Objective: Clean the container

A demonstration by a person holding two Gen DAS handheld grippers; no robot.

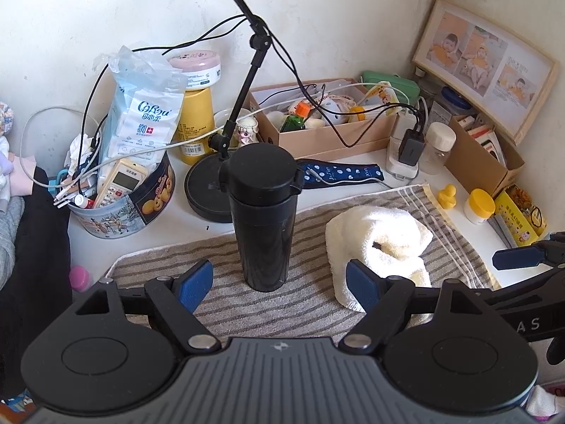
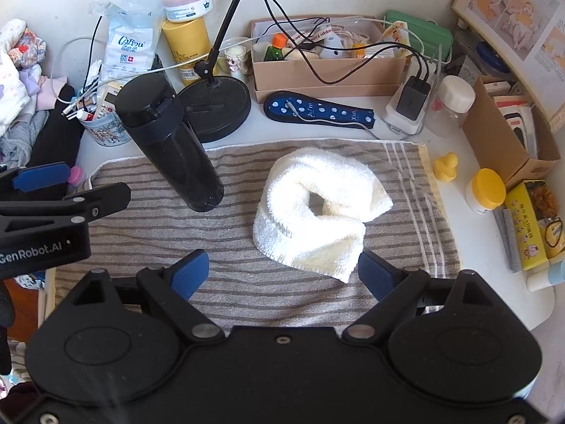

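A tall black lidded bottle (image 1: 263, 212) stands upright on a grey-striped towel mat (image 1: 310, 304); the right wrist view shows the bottle (image 2: 169, 145) at the mat's left. A crumpled white cloth (image 1: 381, 247) lies to its right, and the cloth (image 2: 317, 212) sits mid-mat in the right wrist view. My left gripper (image 1: 279, 284) is open, its blue pads just short of the bottle on either side. My right gripper (image 2: 282, 275) is open, close in front of the cloth, with nothing held. Its arm shows in the left wrist view's right edge (image 1: 522, 258).
A black lamp base (image 2: 215, 106) with a stand and cables stands behind the bottle. A biscuit tin (image 1: 123, 208) full of clutter sits at left. Cardboard boxes (image 1: 328, 130), a power strip (image 2: 406, 109), a yellow duck (image 2: 445, 166) and a yellow-capped jar (image 2: 483, 190) crowd the back and right.
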